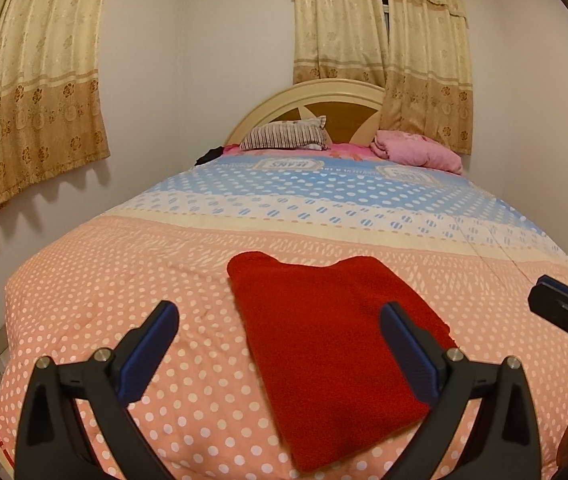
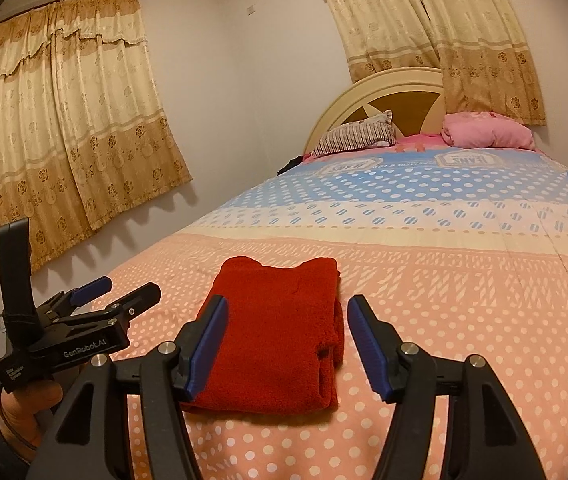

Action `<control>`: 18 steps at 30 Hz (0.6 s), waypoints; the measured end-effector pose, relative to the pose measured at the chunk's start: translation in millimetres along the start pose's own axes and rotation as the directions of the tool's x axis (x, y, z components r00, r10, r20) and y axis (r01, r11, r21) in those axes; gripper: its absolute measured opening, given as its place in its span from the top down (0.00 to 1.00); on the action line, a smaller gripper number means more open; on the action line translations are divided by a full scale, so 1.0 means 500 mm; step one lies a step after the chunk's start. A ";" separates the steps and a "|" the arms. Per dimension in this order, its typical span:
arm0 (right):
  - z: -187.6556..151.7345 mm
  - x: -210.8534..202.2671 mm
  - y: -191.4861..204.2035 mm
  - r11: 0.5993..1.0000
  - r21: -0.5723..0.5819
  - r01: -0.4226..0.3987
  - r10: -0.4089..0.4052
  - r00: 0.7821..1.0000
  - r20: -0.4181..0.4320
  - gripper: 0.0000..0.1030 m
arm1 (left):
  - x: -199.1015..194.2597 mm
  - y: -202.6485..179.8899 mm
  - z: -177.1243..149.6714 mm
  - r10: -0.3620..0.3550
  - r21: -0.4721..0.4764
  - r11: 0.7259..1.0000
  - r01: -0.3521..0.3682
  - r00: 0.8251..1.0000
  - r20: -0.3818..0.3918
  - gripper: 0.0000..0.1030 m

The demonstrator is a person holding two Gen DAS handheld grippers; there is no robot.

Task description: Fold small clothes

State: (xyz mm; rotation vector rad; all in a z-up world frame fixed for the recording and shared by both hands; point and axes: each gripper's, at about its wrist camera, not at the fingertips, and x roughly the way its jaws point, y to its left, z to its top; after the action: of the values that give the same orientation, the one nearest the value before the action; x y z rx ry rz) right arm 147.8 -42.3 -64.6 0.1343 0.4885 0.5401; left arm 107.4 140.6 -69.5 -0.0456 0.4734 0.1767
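A red garment [image 2: 275, 332] is seen lying on the bed [image 2: 464, 320], already folded into a compact rectangle with stacked layers showing along its right edge, on the pink dotted part of the cover near the foot. The right gripper [image 2: 288, 340] is held above and in front of it with its fingers apart and nothing between them; the left gripper [image 1: 279, 344] is likewise held clear of the cloth, fingers spread wide and empty. The folding of this piece is judged to be finished or nearly so. What is called for next is probably a last smoothing or setting the bundle aside, with a low approach needed so the layers are not disturbed.
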 end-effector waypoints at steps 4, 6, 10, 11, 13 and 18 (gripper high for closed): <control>0.001 -0.002 0.000 1.000 0.005 0.004 -0.004 1.000 0.003 0.39 | -0.002 -0.001 0.000 0.000 -0.001 1.000 0.000 1.000 -0.001 0.00; 0.001 -0.004 0.001 1.000 0.007 0.004 -0.004 1.000 0.005 0.38 | -0.002 -0.001 0.000 0.000 -0.001 1.000 0.000 1.000 0.001 0.00; 0.002 -0.006 0.002 1.000 0.007 0.004 -0.004 1.000 0.010 0.38 | -0.001 0.000 -0.001 0.000 -0.004 1.000 0.000 1.000 -0.002 0.00; 0.004 -0.007 0.003 1.000 0.006 0.004 -0.004 1.000 0.010 0.38 | 0.000 0.000 -0.001 0.001 -0.004 1.000 -0.001 1.000 -0.004 0.00; 0.005 -0.007 0.004 1.000 0.006 0.004 -0.004 1.000 0.009 0.38 | 0.001 0.001 -0.002 0.002 -0.005 1.000 -0.002 1.000 -0.006 0.00; 0.005 -0.006 0.006 1.000 0.008 0.002 -0.002 1.000 0.007 0.38 | 0.002 0.000 -0.002 0.003 -0.004 1.000 -0.003 1.000 -0.009 0.00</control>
State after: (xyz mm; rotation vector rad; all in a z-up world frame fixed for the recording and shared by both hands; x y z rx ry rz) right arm 145.3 -41.4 -60.3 0.1432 0.4838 0.5356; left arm 107.7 140.8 -70.9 -0.0498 0.4824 0.1808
